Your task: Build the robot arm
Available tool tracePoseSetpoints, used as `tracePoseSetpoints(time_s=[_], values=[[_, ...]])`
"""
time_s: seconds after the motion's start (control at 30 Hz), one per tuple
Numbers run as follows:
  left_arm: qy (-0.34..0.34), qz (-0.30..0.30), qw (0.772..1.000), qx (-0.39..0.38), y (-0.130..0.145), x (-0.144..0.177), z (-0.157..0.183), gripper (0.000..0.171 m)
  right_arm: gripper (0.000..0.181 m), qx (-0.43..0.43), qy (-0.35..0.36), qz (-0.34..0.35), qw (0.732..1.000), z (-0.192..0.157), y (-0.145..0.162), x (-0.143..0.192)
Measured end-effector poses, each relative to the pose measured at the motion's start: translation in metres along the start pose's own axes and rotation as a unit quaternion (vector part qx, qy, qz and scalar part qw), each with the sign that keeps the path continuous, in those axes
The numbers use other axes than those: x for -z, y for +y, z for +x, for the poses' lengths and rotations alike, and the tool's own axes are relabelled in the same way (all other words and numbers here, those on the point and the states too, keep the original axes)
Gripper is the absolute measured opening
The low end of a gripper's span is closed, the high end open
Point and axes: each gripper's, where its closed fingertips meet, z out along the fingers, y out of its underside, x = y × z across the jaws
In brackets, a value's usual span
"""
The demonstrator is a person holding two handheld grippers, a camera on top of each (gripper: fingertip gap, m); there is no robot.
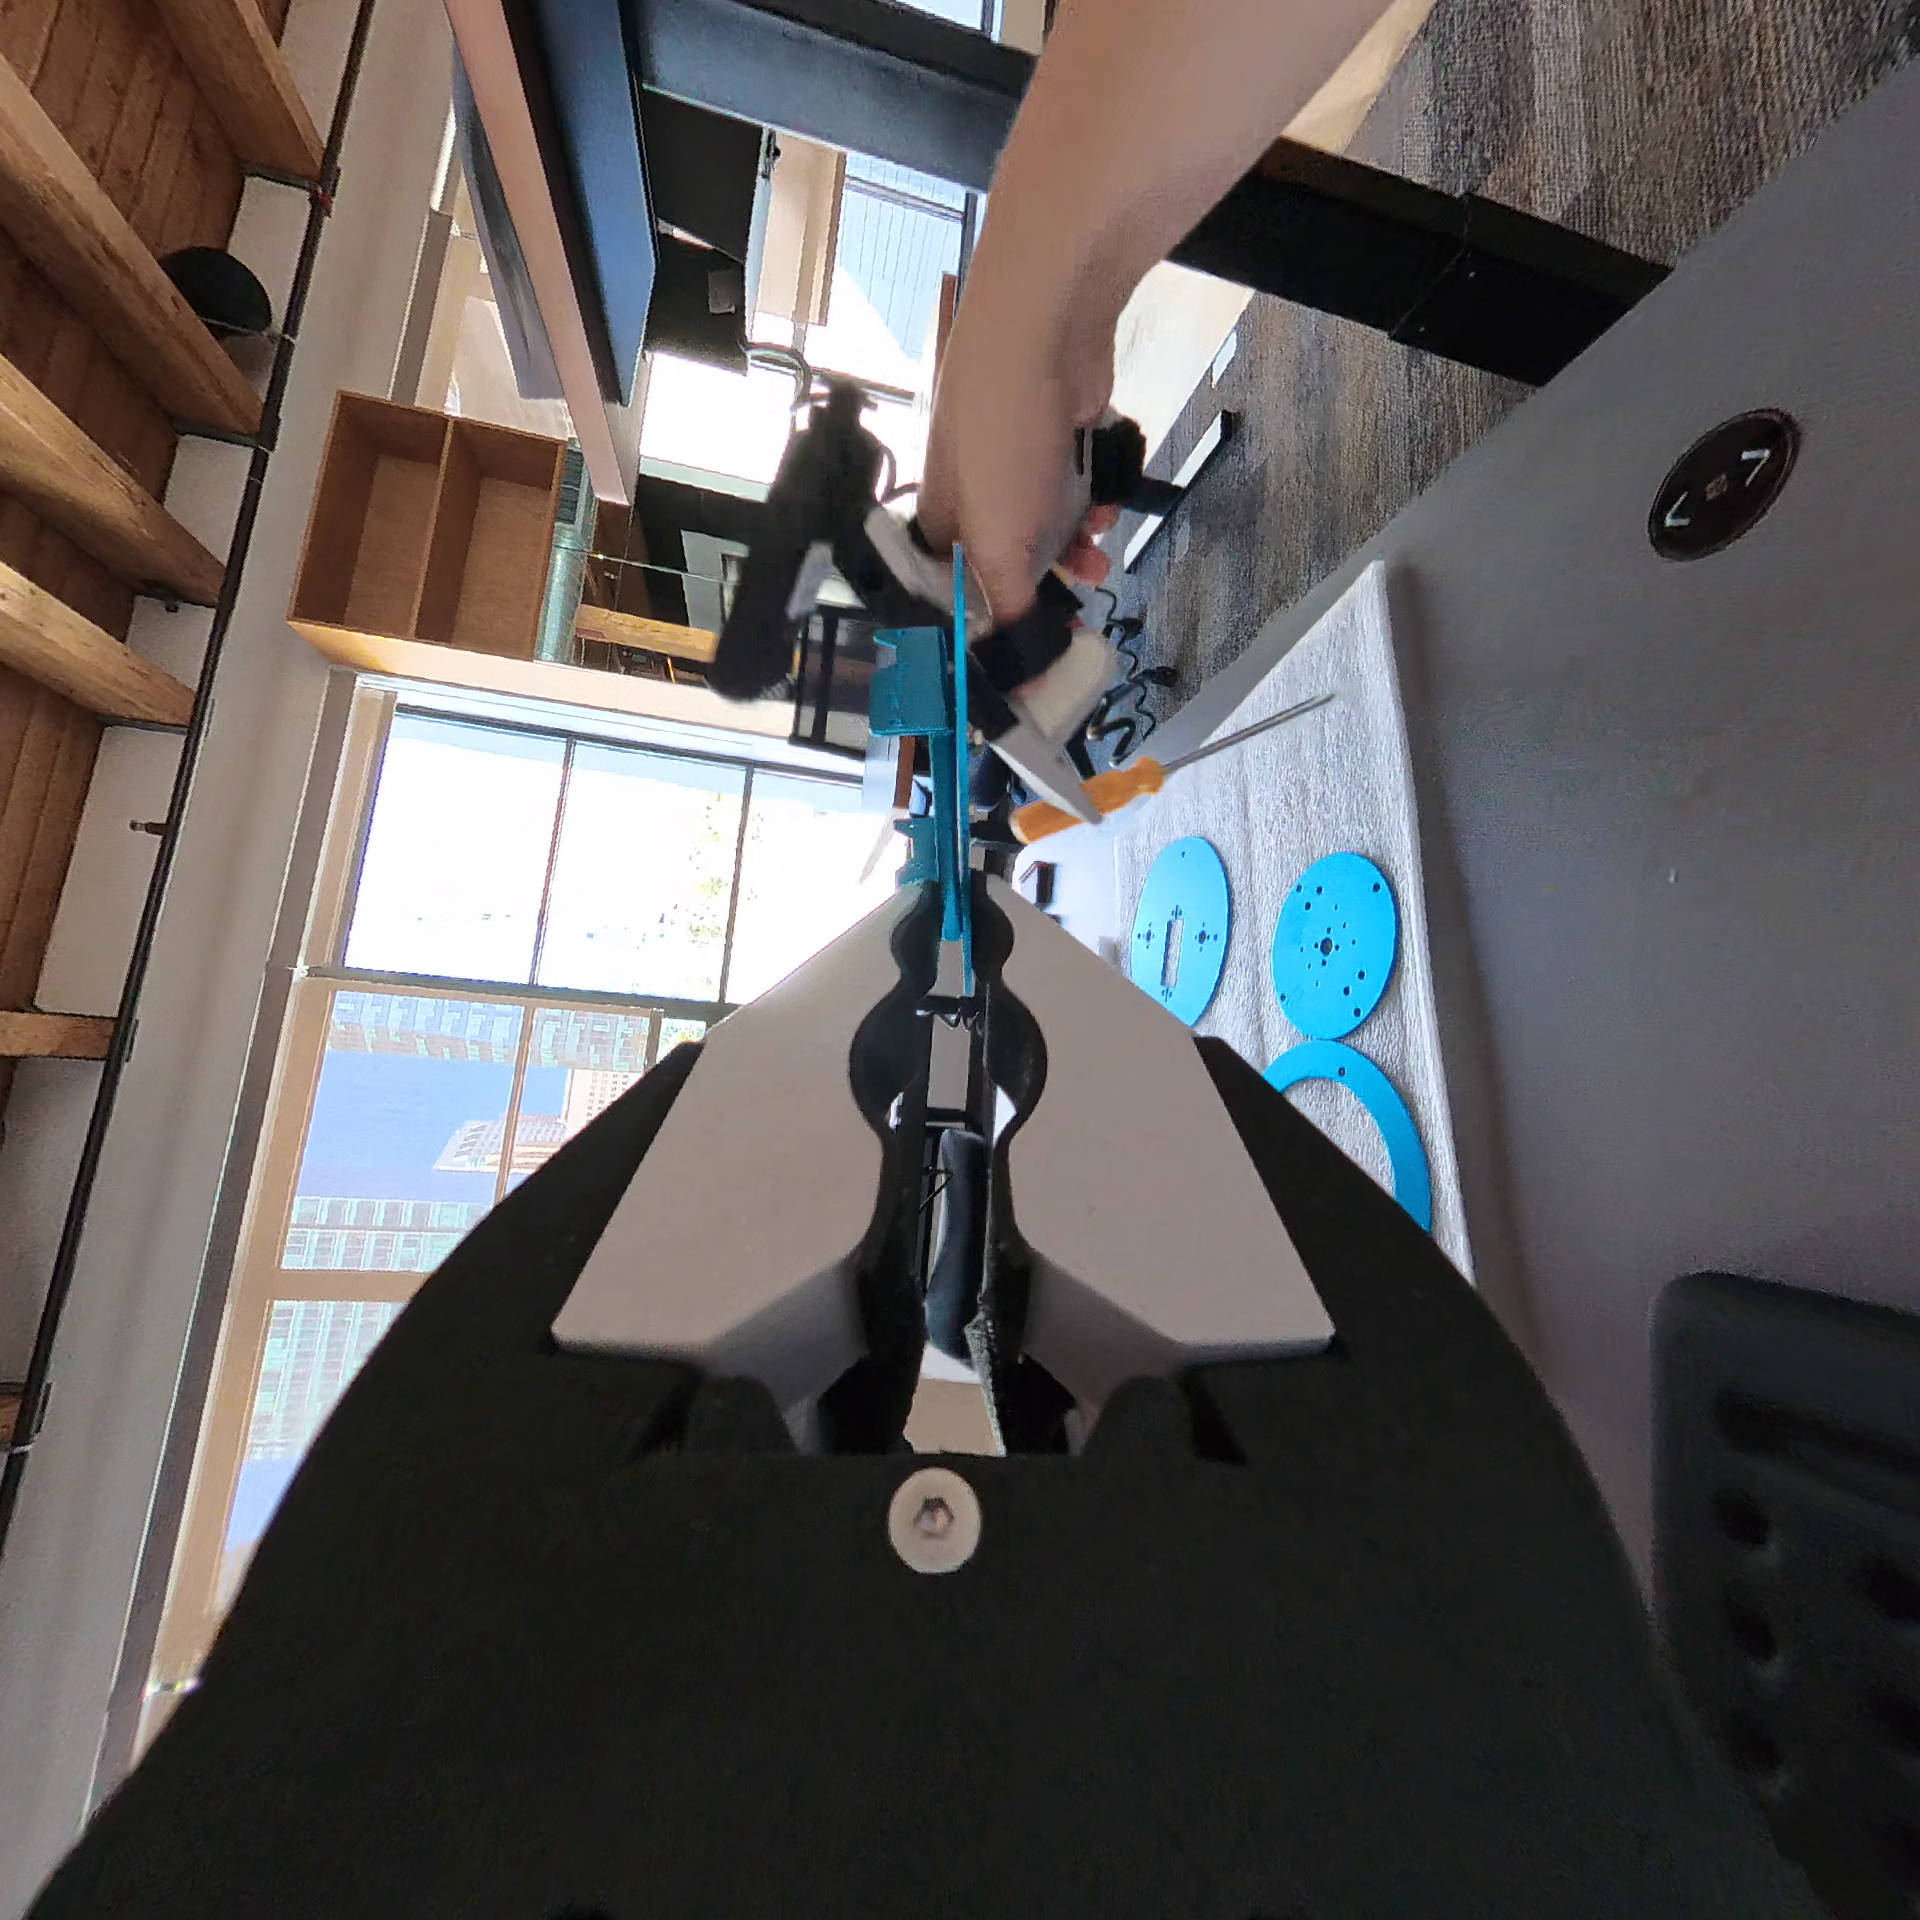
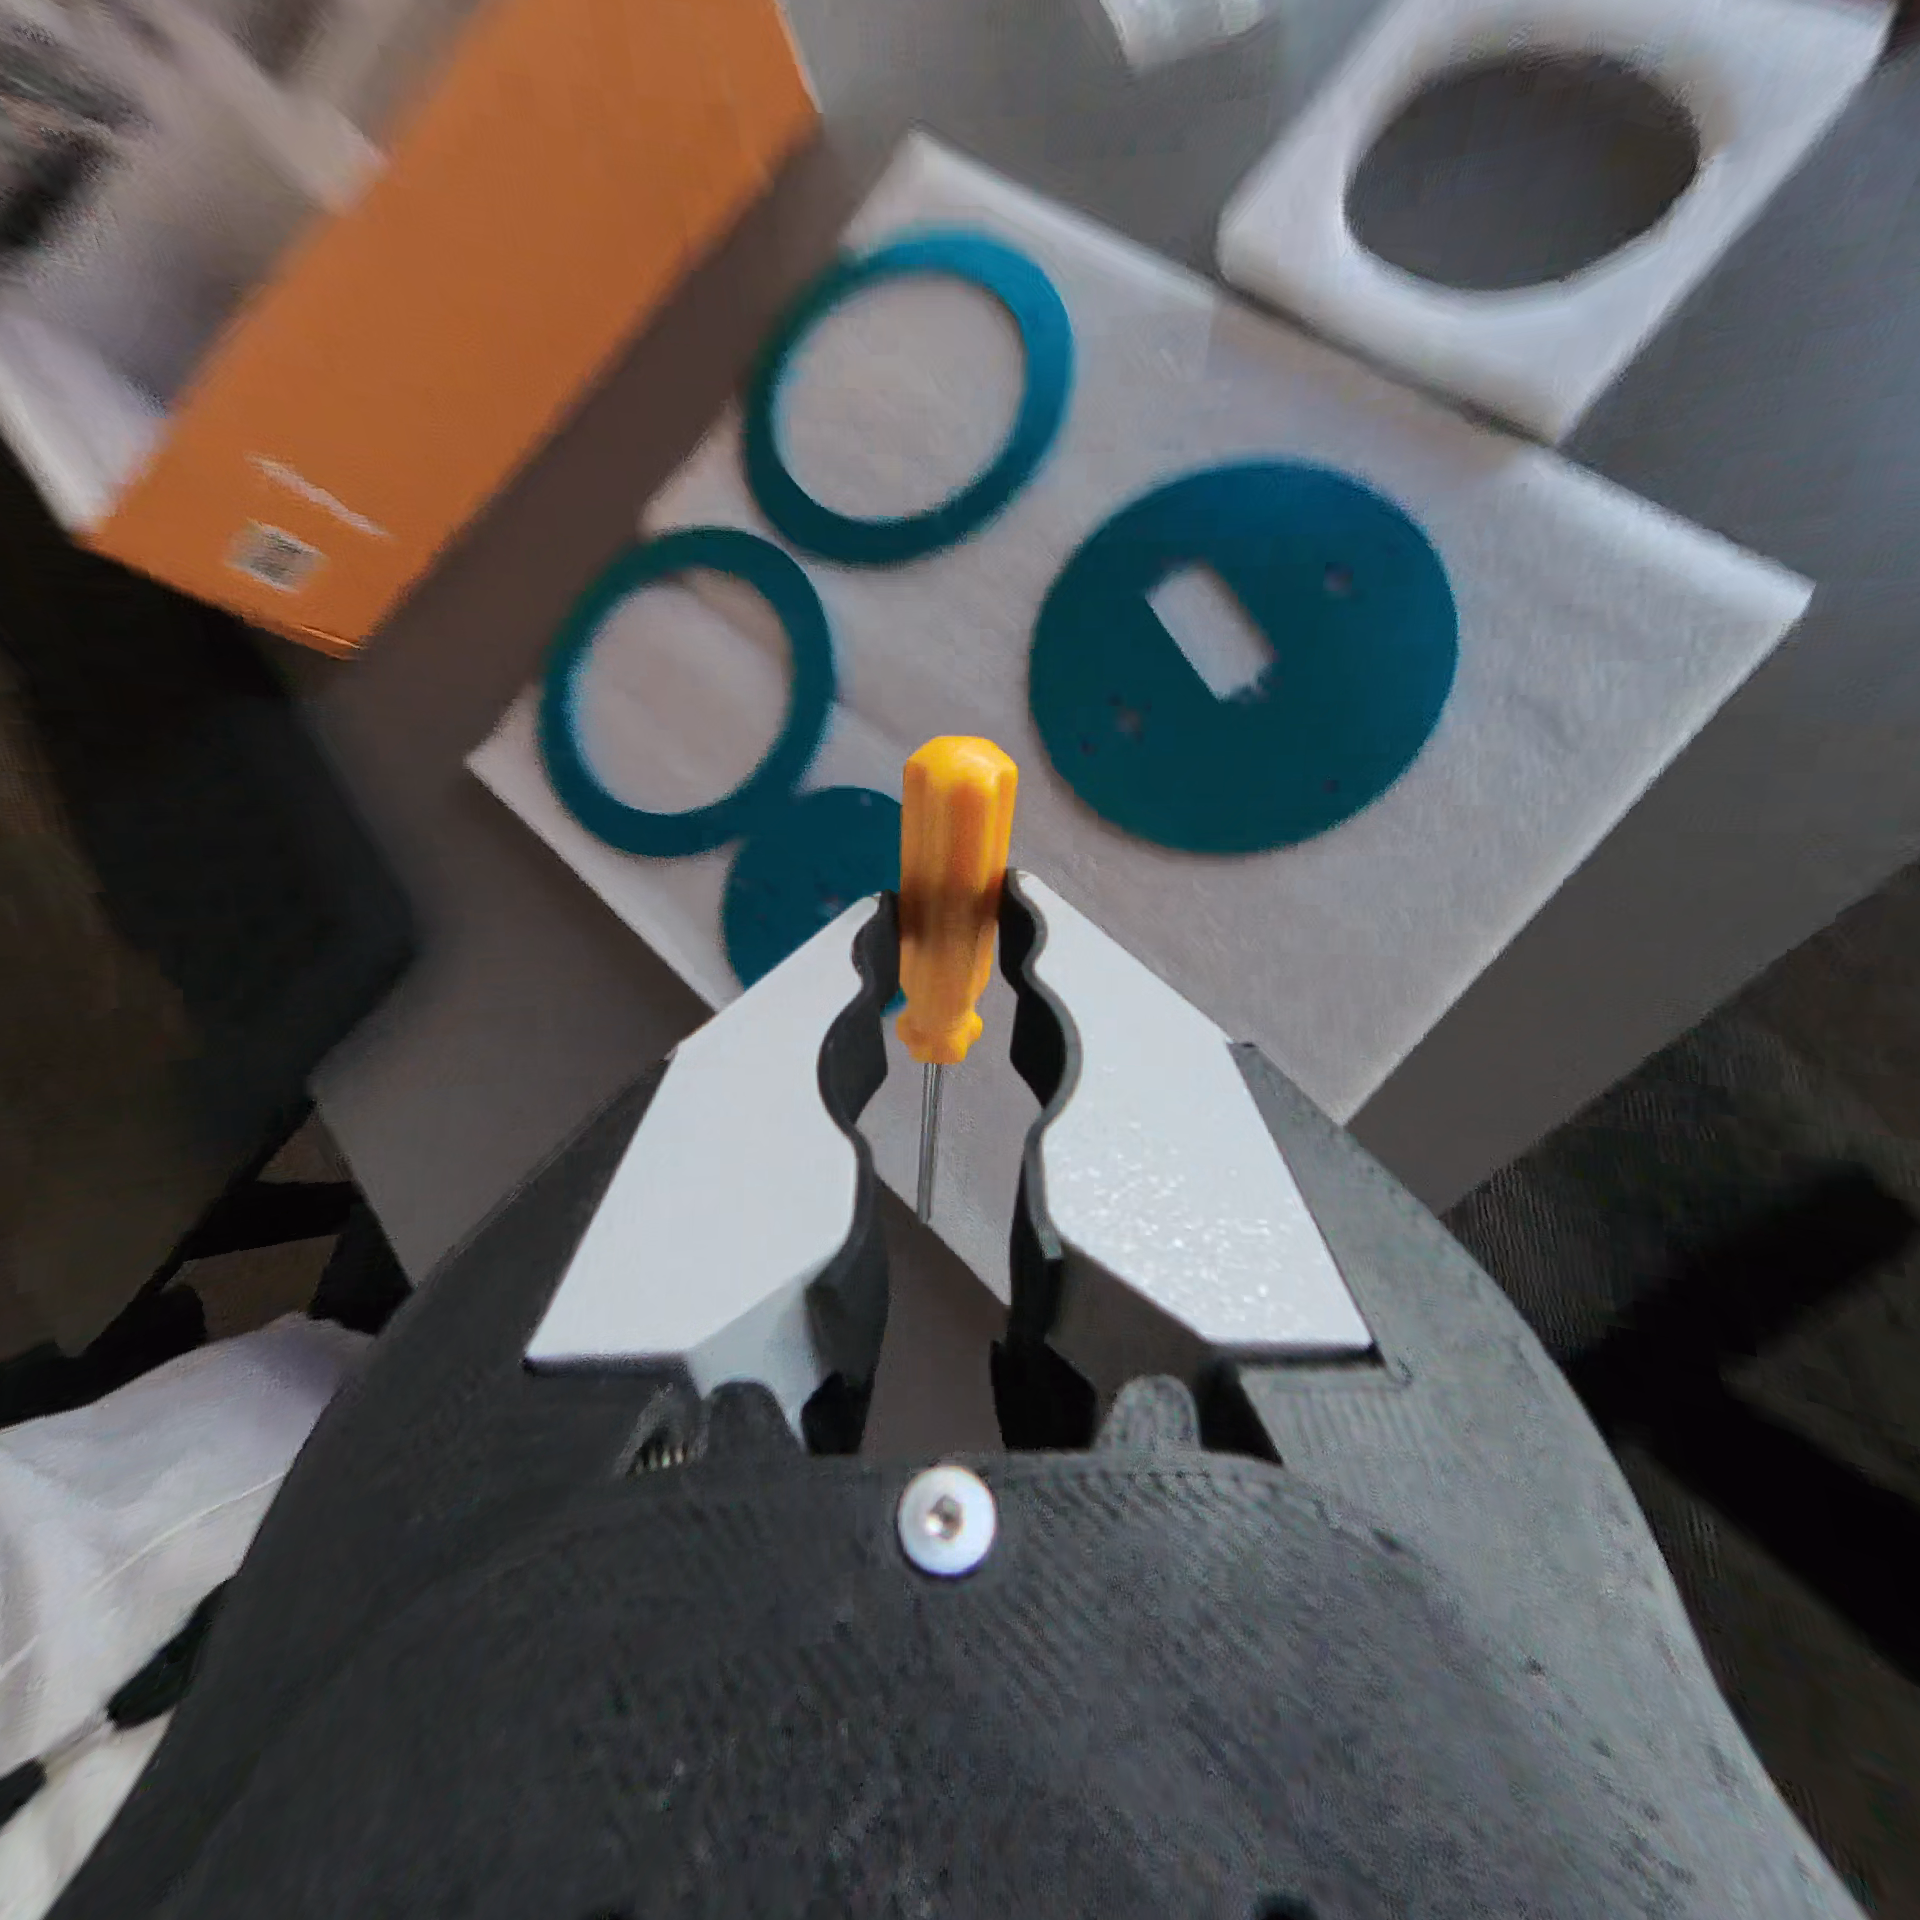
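Note:
My left gripper [image 1: 951, 899] is shut on the edge of a thin blue plate [image 1: 954, 790], seen edge-on in the air, with small blue brackets [image 1: 914, 691] fixed to its left side. In the left wrist view, a person's hand [image 1: 997, 499] holds the right gripper beyond the plate, with an orange-handled screwdriver [image 1: 1081, 805] at its fingers. In the right wrist view, my right gripper [image 2: 948, 894] is shut on the screwdriver [image 2: 956, 831] by its handle. The metal shaft points back toward the camera. It hovers above a white foam sheet [image 2: 1455, 935].
On the sheet lie two blue rings [image 2: 909, 395] [image 2: 686, 691], a slotted blue disc [image 2: 1351, 707] and a smaller disc [image 2: 800, 883]. An orange box [image 2: 468, 312] lies at the left. A white foam block with a round hole [image 2: 1455, 312] lies beyond. The grey table [image 1: 1662, 831] holds a black pad [image 1: 1787, 1558]. The tips of one gripper are about 25 cm away from the tips of the other.

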Motion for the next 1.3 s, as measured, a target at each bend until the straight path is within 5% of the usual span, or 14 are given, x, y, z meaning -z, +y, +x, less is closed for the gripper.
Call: tracePoseSetpoints(time_s=[0.17,0.3,0.5,0.8,1.3], values=[[-0.009,0.018,1.0,-0.005,-0.016,-0.009,0.0,0.003,0.018,0.082,-0.106,0.192,0.972,-0.037,-0.018,0.079],[-0.018,0.03,0.999,-0.017,-0.031,-0.014,-0.005,0.003,0.017,0.146,-0.178,0.329,0.916,-0.088,-0.036,0.16],[-0.024,0.065,0.997,-0.022,-0.06,-0.015,-0.012,0.003,0.017,0.255,-0.276,0.408,0.832,-0.196,-0.035,0.253],[-0.012,0.106,0.994,-0.026,-0.093,0.005,-0.023,0.003,0.017,0.29,-0.323,0.36,0.826,-0.256,-0.02,0.256],[-0.018,0.113,0.993,-0.042,-0.108,0.014,-0.029,0.003,0.017,0.267,-0.363,0.338,0.827,-0.267,-0.018,0.257]])
